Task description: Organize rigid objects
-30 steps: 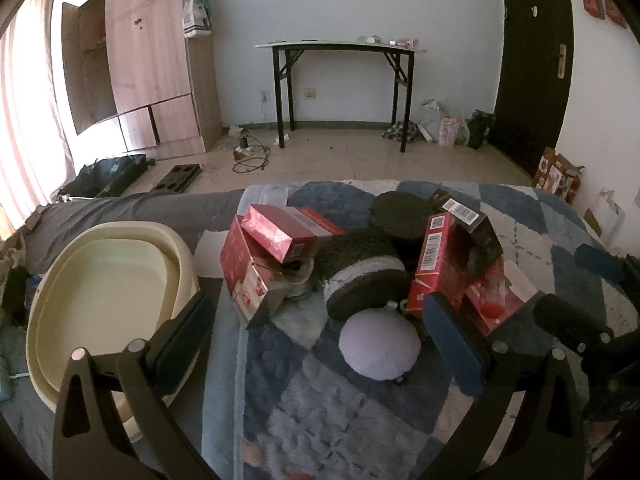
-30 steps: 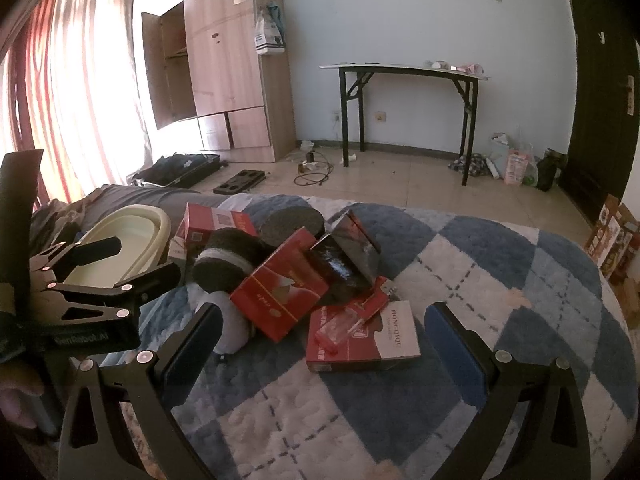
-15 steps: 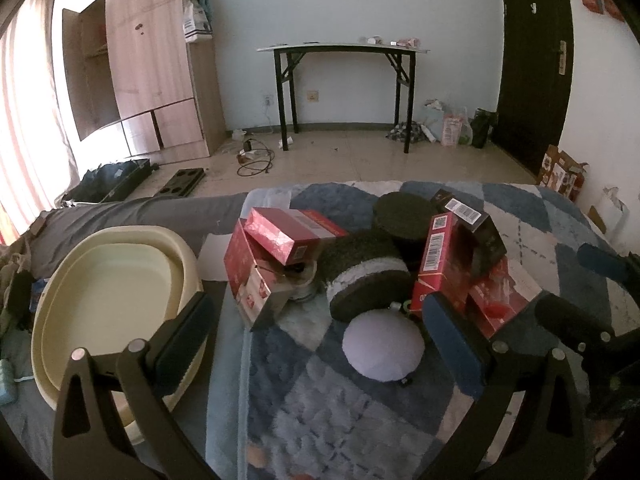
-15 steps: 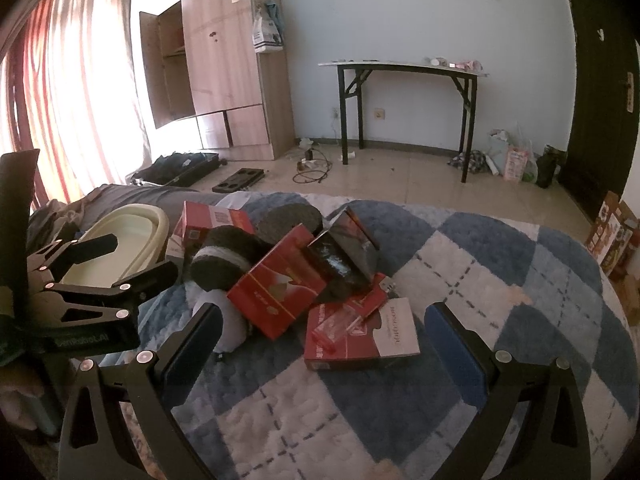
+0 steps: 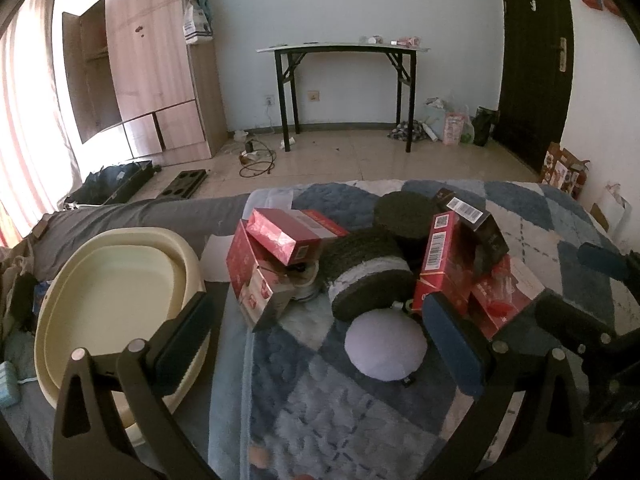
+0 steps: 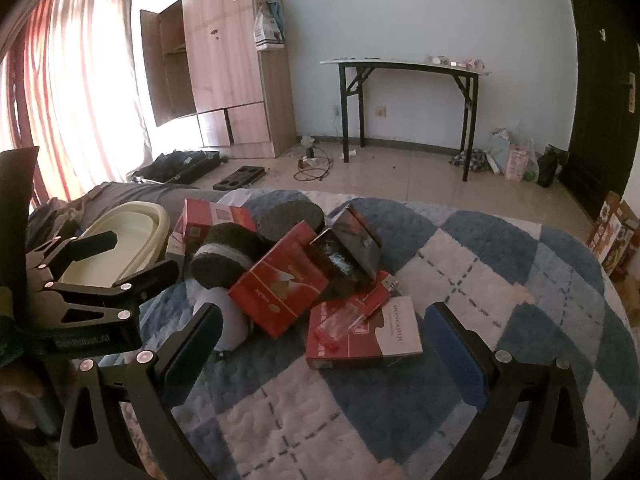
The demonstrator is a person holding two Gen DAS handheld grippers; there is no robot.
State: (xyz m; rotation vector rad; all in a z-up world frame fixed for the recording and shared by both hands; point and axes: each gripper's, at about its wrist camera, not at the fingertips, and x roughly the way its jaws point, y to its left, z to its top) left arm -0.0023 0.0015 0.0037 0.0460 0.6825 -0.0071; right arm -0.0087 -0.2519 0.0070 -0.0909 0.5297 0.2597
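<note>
Hovering low over the quilt (image 5: 360, 432), the left gripper (image 5: 320, 340) has its jaws spread wide and empty; the right gripper (image 6: 320, 344) is likewise released and holds nothing. Over the last second both have barely shifted, drifting slightly nearer the pile, and nothing in the heap has moved, so sorting has not begun and this looks like the approach to a first pick.

Just beyond the left gripper lies a white pad (image 5: 384, 346), touching a dark roll (image 5: 370, 276). Left of that, two red boxes (image 5: 276, 256) are stacked crookedly; right of it a red carton (image 5: 436, 264) stands on edge with a barcode, leaning on a black box (image 5: 476, 228) that also bears a barcode. A cream basin (image 5: 52, 320), empty, sits at the left and is probably the destination.

From the right gripper, the nearest item is a flat box (image 6: 360, 332) whose white end appears to read "RONGQIOU", with a clear tube (image 6: 340, 322) lying on it. The left gripper's body carries lettering too blurred to read surely.
</note>
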